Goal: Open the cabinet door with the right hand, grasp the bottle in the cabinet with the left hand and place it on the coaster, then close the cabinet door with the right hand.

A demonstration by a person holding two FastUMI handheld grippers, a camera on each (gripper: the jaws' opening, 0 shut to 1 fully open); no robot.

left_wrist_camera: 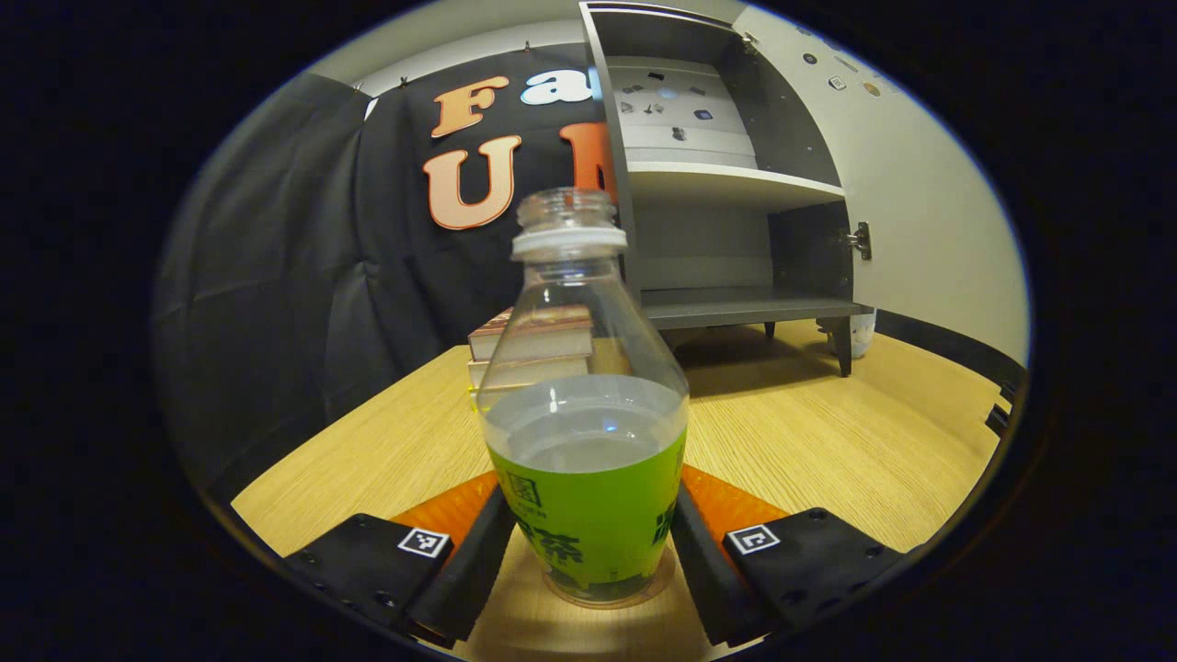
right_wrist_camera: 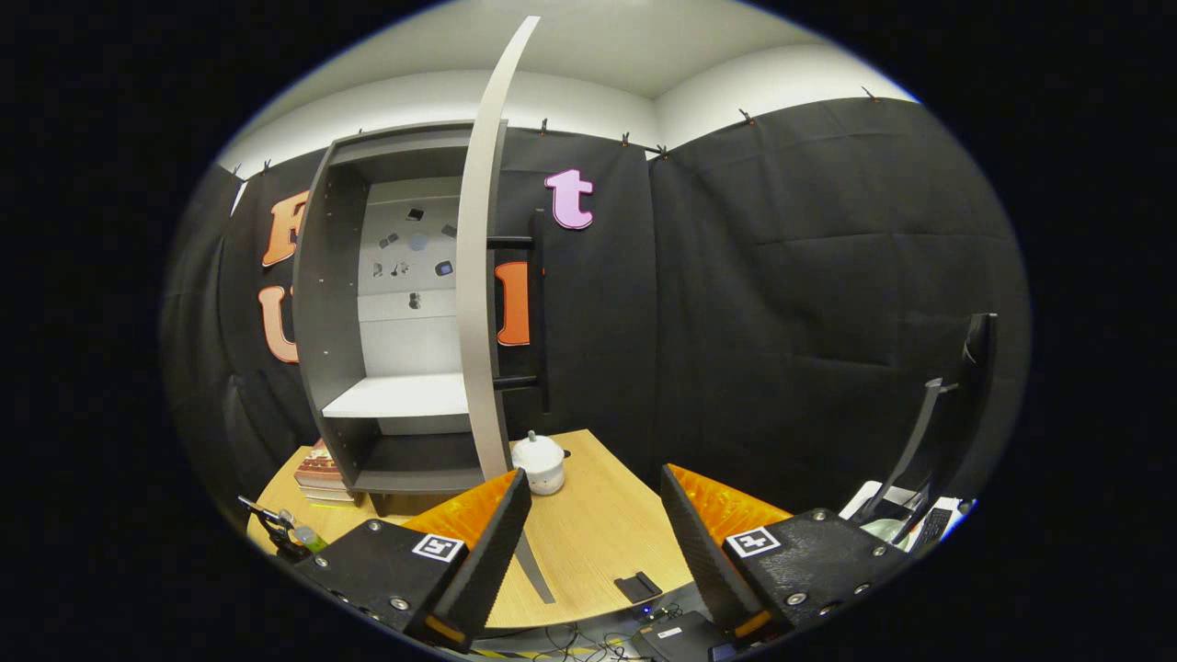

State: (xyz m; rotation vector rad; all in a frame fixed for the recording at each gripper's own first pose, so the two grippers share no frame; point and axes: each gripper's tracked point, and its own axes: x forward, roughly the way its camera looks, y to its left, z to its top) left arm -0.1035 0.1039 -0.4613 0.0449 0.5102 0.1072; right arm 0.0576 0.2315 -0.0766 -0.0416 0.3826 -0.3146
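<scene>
cabinet (left_wrist_camera: 736,184): grey, stands on the worktop (left_wrist_camera: 828,441) at the back, shelves bare, nothing left inside.
door (right_wrist_camera: 478,276): swung wide open, seen edge-on in the right gripper view, dark bar handle on its far face.
step: bottle is out of the cabinet and down on the worktop, so placing looks about done; can't make out a coaster under it, base seems to sit on a faint round disc, not sure.
next: judged, left lets go and backs off without tipping the bottle, then right reaches the door and pushes it shut.
left hand-held gripper (left_wrist_camera: 588,542): jaws part open, one finger at each side of the bottle's lower body, close to the label; whether both press on it I can't tell.
right hand-held gripper (right_wrist_camera: 588,542): jaws wide apart, holding nothing, aimed toward the door edge, well short of it.
bottle (left_wrist_camera: 584,405): clear plastic, upright, no cap, white neck ring, green label round the lower half, liquid up to about mid-height.
books (left_wrist_camera: 533,349): small stack just behind the bottle, left of the cabinet.
jar (right_wrist_camera: 539,464): small, white, by the door foot.
</scene>
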